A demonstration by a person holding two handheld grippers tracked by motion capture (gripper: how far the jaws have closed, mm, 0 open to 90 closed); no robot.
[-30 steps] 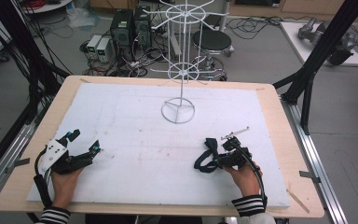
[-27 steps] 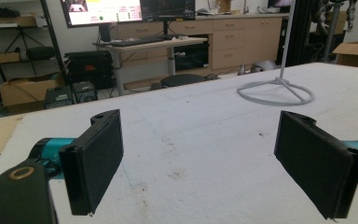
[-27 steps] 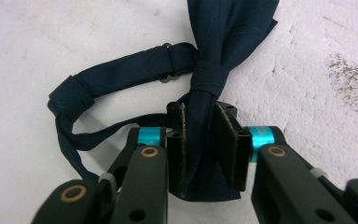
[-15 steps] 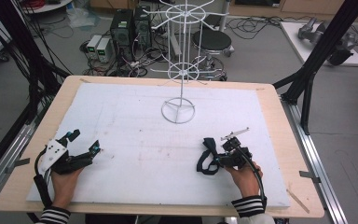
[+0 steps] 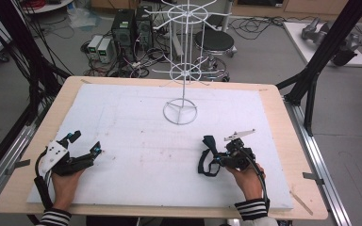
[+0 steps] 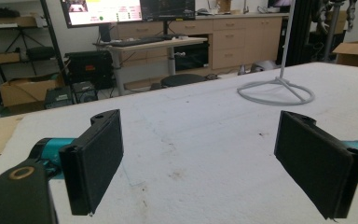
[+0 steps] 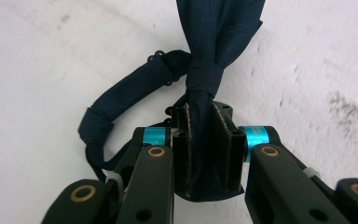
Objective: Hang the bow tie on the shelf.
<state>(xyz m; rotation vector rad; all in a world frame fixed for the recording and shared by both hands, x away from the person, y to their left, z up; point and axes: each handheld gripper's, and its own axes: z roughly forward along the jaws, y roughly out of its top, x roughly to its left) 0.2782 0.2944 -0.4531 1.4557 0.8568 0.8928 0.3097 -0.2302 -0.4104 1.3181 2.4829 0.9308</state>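
Note:
A dark navy bow tie with its strap looped lies on the white foam board at the front right. My right gripper is shut on it; in the right gripper view the navy fabric is pinched between the two pads, with the strap curling off to the left. My left gripper rests at the front left, open wide. Its two black pads stand far apart with nothing between them. A white wire display stand rises at the board's far middle, its ring base seen ahead of the left gripper.
The foam board lies on a wooden table. Black frame posts stand at the right and left of the table. Computers and cables sit on the floor beyond the far edge.

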